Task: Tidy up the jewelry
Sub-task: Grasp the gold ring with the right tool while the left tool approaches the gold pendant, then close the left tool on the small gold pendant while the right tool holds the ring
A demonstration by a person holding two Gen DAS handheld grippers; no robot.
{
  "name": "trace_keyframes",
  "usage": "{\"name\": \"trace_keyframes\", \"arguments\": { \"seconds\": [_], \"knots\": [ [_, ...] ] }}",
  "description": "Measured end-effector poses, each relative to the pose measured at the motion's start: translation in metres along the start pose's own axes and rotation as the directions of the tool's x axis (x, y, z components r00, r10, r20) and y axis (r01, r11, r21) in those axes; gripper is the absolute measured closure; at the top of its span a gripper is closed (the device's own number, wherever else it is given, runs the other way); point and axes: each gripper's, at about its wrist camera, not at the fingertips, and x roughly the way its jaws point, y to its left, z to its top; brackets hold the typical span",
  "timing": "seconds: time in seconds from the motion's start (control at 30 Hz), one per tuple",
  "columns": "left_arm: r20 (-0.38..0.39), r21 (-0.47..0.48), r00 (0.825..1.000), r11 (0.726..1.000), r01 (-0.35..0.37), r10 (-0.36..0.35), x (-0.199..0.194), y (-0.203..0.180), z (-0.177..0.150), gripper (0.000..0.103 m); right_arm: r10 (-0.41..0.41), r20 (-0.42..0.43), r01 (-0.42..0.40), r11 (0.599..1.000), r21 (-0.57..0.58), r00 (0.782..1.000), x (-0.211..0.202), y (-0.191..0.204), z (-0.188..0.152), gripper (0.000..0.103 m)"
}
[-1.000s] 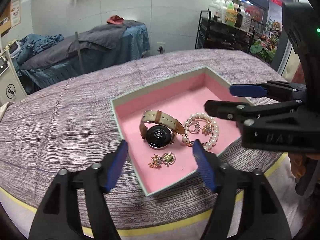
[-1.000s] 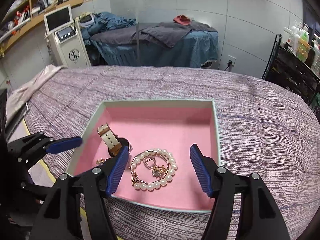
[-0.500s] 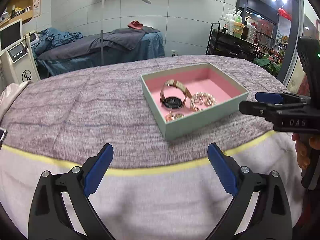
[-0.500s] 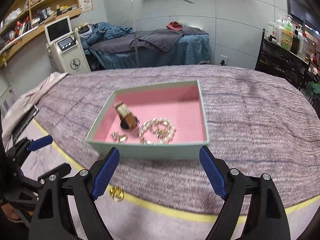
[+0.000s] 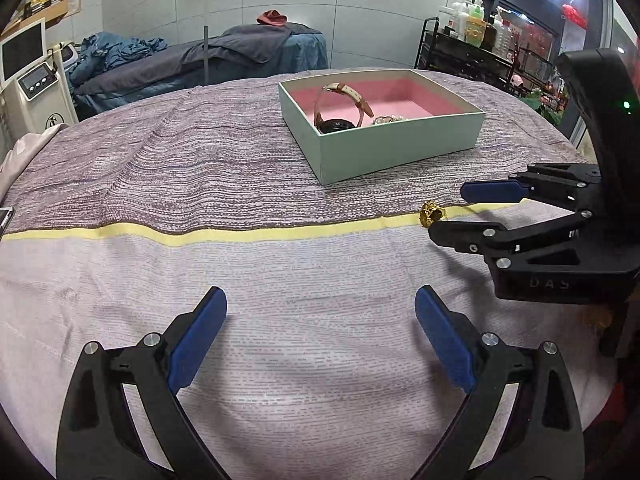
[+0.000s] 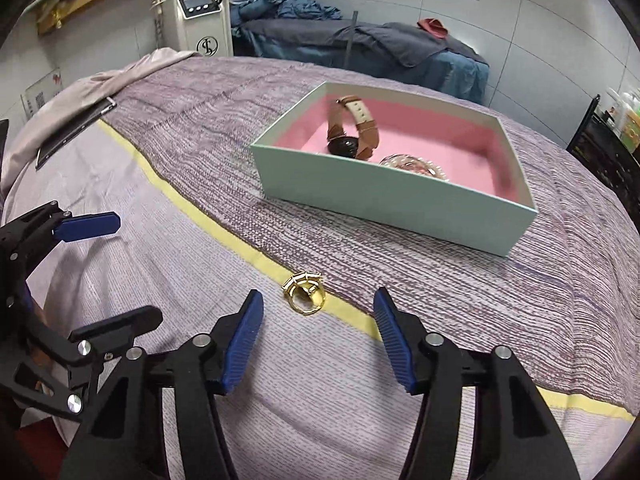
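Observation:
A gold ring lies on the yellow stripe of the bedspread, just ahead of my right gripper. The right jaws are closing, the ring sits just beyond the blue pads, untouched. In the left wrist view the ring sits at the tip of the right gripper. The mint box with pink lining holds a tan-strapped watch and a pearl bracelet. My left gripper hangs wide open over bare cloth, nothing between its pads.
The bed carries a purple striped cover with a pale lilac border. A tablet lies at the bed's far left edge. Behind stand a white machine, a blue-covered treatment bed and a black shelf of bottles.
Both grippers have pulled back from over the box toward the near edge of the bed and dropped lower. The ring on the stripe has come up close in front of the right gripper, whose jaws narrowed.

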Motion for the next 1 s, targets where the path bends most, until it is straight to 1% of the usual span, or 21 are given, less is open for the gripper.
{"name": "trace_keyframes", "arguments": {
  "seconds": [0.03,0.1,0.17,0.23,0.43,0.47,0.5,0.6,0.8,0.87,0.93,1.0],
  "knots": [
    [-0.001,0.0,1.0,1.0,0.002,-0.002,0.0,0.0,0.0,0.009,-0.002,-0.009,0.002,1.0,-0.004,1.0,0.003,0.001,0.0,0.053],
    [0.001,0.005,1.0,1.0,0.007,-0.007,-0.001,-0.002,0.0,0.009,-0.004,-0.013,0.004,1.0,-0.013,1.0,0.007,0.003,0.001,0.056],
    [0.003,0.016,1.0,1.0,0.01,-0.01,-0.001,-0.005,0.0,0.009,0.003,-0.01,-0.003,1.0,-0.024,1.0,0.007,0.005,0.003,0.064],
    [0.001,0.02,1.0,1.0,0.02,-0.02,0.0,-0.008,0.001,0.009,0.013,-0.011,-0.013,0.999,-0.029,1.0,0.008,0.006,0.005,0.08],
    [-0.003,0.039,0.999,0.998,0.054,-0.054,0.004,-0.017,0.004,0.01,0.042,0.012,-0.042,0.999,0.004,0.999,0.003,0.0,0.005,0.079],
    [-0.002,0.045,0.998,0.997,0.058,-0.058,0.005,-0.019,0.005,0.012,0.049,0.023,-0.049,0.999,0.017,0.999,0.0,-0.002,0.005,0.079],
    [-0.001,0.049,0.998,0.997,0.065,-0.065,0.006,-0.021,0.007,0.018,0.052,0.035,-0.053,0.998,0.029,0.998,-0.003,-0.004,0.006,0.079],
    [-0.006,0.064,0.996,0.994,0.088,-0.088,0.011,-0.029,0.014,0.03,0.035,0.067,-0.039,0.997,0.065,0.997,-0.013,-0.011,0.007,0.079],
    [-0.031,0.087,0.988,0.984,0.154,-0.152,0.026,-0.049,0.03,0.045,-0.009,0.092,-0.005,0.989,0.15,0.996,-0.028,-0.034,0.002,0.079],
    [-0.037,0.104,0.986,0.981,0.165,-0.162,0.031,-0.056,0.035,0.046,-0.025,0.088,0.009,0.985,0.175,0.996,-0.029,-0.042,-0.001,0.079],
    [-0.048,0.122,0.984,0.977,0.174,-0.17,0.038,-0.064,0.039,0.05,-0.029,0.083,0.012,0.98,0.198,0.996,-0.03,-0.049,-0.004,0.079],
    [-0.062,0.129,0.983,0.975,0.179,-0.172,0.045,-0.069,0.041,0.062,-0.034,0.078,0.017,0.977,0.213,0.996,-0.029,-0.053,-0.007,0.079]
  ]
}}
